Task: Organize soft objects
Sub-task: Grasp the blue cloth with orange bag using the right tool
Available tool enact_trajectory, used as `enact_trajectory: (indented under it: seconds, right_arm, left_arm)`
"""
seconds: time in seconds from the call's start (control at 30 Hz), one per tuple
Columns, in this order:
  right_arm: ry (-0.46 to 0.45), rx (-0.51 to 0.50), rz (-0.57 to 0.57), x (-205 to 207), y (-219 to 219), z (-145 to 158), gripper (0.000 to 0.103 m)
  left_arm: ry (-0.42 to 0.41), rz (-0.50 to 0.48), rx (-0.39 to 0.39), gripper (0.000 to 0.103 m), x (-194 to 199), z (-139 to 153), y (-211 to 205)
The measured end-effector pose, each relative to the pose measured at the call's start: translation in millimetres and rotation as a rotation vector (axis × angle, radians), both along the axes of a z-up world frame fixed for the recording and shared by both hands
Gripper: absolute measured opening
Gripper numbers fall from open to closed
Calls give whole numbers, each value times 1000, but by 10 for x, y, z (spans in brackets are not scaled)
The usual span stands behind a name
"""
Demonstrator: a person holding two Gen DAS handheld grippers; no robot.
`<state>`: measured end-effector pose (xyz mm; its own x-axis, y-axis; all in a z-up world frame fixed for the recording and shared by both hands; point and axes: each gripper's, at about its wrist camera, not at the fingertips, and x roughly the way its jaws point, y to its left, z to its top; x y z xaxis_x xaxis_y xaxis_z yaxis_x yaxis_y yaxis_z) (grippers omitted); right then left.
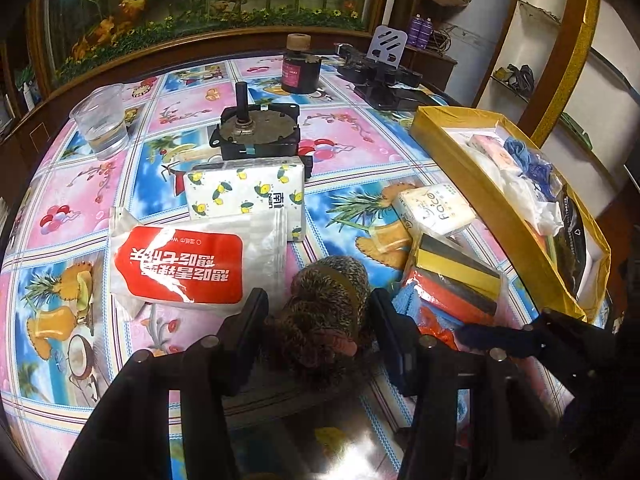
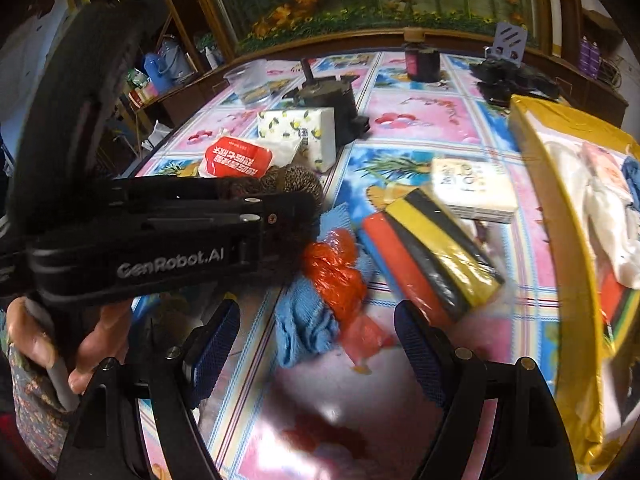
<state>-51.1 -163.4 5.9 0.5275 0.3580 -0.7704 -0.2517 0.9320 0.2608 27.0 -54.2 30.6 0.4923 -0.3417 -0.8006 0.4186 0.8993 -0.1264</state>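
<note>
My left gripper (image 1: 320, 316) has its fingers on both sides of a brown knitted soft item (image 1: 328, 304) lying on the table; the pads look close to it, but I cannot tell if they press it. It also shows in the right wrist view (image 2: 296, 182), behind the left gripper's body (image 2: 168, 240). My right gripper (image 2: 316, 344) is open and empty above a blue cloth (image 2: 304, 320) and an orange plastic bag (image 2: 336, 276). A pack of striped sponges (image 2: 432, 252) lies to the right of it. A gold box (image 1: 500, 208) holds several soft items.
A red-labelled wipes pack (image 1: 180, 268), a lemon-print tissue pack (image 1: 244, 192) and a small tissue pack (image 1: 432, 208) lie on the table. Behind them stand a black motor (image 1: 256, 132), a plastic cup (image 1: 102, 120), a dark jar (image 1: 298, 68) and black holders (image 1: 384, 76).
</note>
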Motion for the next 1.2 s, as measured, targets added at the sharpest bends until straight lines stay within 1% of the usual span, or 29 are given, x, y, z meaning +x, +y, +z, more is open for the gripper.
enact_trajectory:
  seconds: [0.03, 0.07, 0.1, 0.13, 0.17, 0.2, 0.37, 0.5, 0.63, 0.73, 0.9, 1.07, 1.13, 1.2]
  right_arm:
    - [9, 9, -1, 29, 0, -22, 83]
    - [-4, 10, -10, 47, -10, -16, 82]
    - [-3, -1, -16, 67, -20, -18, 72]
    - [-7, -15, -20, 72, -32, -11, 52]
    - [-4, -24, -20, 71, -44, -7, 42]
    - [-1, -17, -22, 76, -74, -10, 39]
    - [-17, 23, -28, -14, -199, 25, 39]
    - [-47, 22, -34, -115, -242, 103, 39]
    - [-63, 26, -59, -167, -320, 151, 39]
    - [-79, 36, -76, -213, -382, 200, 39]
    - [-107, 56, -89, -257, -455, 257, 39]
    - [-124, 72, -80, -274, -498, 286, 39]
    - [-132, 73, -82, -285, -509, 300, 39]
    - [-136, 75, -87, -288, -529, 302, 39]
  left_arm:
    - [-1, -2, 1, 51, 7, 3, 13]
    - [-4, -3, 2, 51, 5, 7, 12]
    - [-4, -2, 0, 51, 6, 10, 17]
    - [-5, -1, -1, 51, 6, 12, 21]
    - [-6, -1, -1, 51, 5, 12, 21]
    - [-7, -2, -5, 51, 4, 16, 25]
    - [-20, -17, -20, 51, -38, 50, -3]
    - [-35, -30, -39, 51, -76, 89, -15]
    - [-51, -21, -66, 51, -97, 145, 16]
    - [-46, -12, -88, 51, -83, 158, 50]
    - [-44, -8, -90, 51, -73, 157, 53]
    - [-61, -3, -103, 51, -79, 174, 58]
    - [-74, 5, -105, 51, -90, 189, 62]
    - [-100, 23, -89, 51, -106, 204, 49]
